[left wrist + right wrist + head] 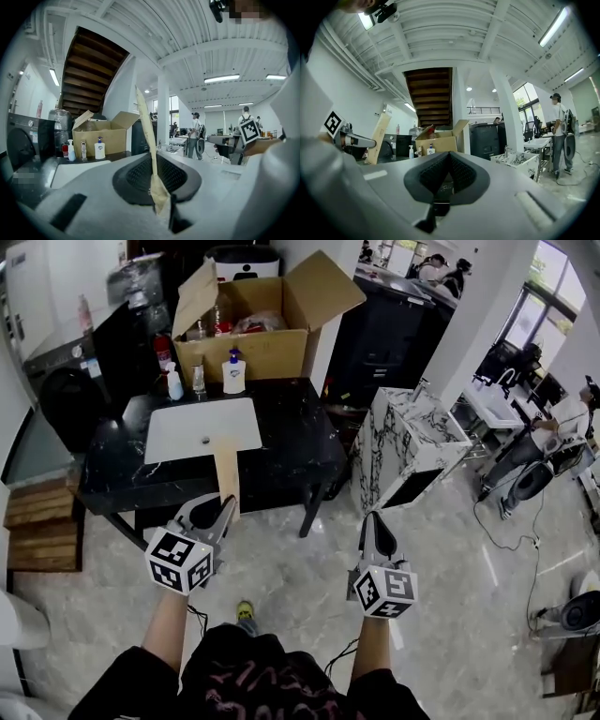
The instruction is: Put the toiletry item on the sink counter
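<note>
My left gripper (223,510) is shut on the lower end of a flat tan paper packet (226,468), which stands upright in front of the black sink counter (292,442). In the left gripper view the packet (146,125) rises edge-on from between the pads of that gripper (155,161). The same packet (378,138) shows at the left of the right gripper view. The white basin (202,429) is set into the counter top. To the right, my right gripper (373,523) is shut with nothing in it, its pads meeting at the tip (449,157). Both grippers hang over the floor, short of the counter's front edge.
An open cardboard box (258,334) holding several items sits at the counter's back. A white pump bottle (233,371), a spray bottle (174,382) and a small clear bottle (199,379) stand before it. A marble-patterned cabinet (408,442) is right of the counter, wooden steps (37,526) left.
</note>
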The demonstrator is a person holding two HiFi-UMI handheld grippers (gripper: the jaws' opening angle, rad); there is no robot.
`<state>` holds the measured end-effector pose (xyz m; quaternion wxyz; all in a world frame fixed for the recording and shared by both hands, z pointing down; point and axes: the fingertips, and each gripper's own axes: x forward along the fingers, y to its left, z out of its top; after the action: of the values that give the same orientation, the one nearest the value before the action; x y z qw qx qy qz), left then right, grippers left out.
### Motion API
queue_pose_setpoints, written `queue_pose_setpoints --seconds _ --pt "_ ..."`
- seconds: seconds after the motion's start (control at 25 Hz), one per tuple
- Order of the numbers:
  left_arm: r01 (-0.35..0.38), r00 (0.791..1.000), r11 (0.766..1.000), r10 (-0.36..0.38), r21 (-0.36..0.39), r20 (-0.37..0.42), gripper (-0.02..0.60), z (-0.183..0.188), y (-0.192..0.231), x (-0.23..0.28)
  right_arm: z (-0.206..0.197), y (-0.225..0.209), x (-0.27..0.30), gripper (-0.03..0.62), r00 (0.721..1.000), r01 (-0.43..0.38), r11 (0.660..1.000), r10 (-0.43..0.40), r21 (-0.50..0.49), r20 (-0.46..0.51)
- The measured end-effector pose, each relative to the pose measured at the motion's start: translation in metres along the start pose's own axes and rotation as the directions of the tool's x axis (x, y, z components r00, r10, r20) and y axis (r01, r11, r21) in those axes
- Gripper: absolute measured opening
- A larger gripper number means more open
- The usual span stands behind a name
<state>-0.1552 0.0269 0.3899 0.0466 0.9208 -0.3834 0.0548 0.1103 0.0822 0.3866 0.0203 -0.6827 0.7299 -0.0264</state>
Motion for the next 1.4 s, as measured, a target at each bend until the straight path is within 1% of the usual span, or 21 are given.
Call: queue_pose_setpoints --seconds 0.24,0.52,1.0,1.2,1.4 --pt "0.024 1.0 1.0 -0.024 -0.015 -0.003 0.028 0.007 0.056 0.044 0.001 0.002 0.064 0.012 0.999 0.033 0.999 -0.033 -0.002 -0.009" --pt "0.034 0.999 0.999 -0.035 -0.031 -0.015 0.028 0.005 0.112 0.077 -0.007 0.015 0.123 0.012 0.999 0.047 0.999 -0.047 0.007 -0.023" --pt "0.052 0.998 0.998 -0.053 -0.045 -0.029 0.028 0.002 0.148 0.128 -0.012 0.002 0.186 0.012 0.998 0.05 0.999 -0.05 -0.002 -0.034" --pt "0.033 0.998 0.999 -0.034 -0.042 -0.047 0.028 0.001 0.159 0.162 -0.015 -0.018 0.223 0.012 0.999 0.028 1.0 -0.028 0.002 -0.035" --pt "0.012 0.998 0.999 -0.016 -0.048 -0.066 0.028 0.003 0.168 0.212 -0.021 -0.052 0.27 0.012 0.998 0.009 1.0 -0.008 0.008 -0.054"
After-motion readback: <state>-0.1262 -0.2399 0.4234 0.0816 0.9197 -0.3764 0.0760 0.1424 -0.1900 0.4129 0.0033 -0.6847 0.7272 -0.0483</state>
